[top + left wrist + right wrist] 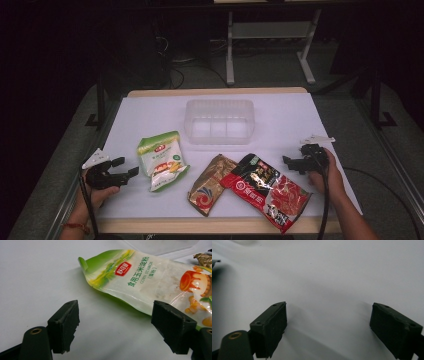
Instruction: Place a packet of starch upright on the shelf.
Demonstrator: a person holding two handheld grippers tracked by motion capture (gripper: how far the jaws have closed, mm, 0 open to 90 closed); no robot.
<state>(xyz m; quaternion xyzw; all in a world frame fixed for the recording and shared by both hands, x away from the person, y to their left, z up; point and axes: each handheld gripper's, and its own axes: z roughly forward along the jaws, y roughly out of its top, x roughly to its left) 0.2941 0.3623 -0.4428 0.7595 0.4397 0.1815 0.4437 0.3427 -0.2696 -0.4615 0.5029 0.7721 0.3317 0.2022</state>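
A green and white corn starch bag lies on the white table, left of centre. My left gripper stands open just left of it, jaws wide apart, nothing between them. Along those jaws the bag lies ahead and to the right, close to one fingertip. A gold packet and a red hotpot seasoning packet lie at the front centre. My right gripper is open just right of the red packet, and in its own view the gripper points at bare white tabletop.
A clear plastic bin with dividers stands at the table's middle back. The table's front edge runs close under the packets. Dark floor, table legs and cables lie beyond the far edge.
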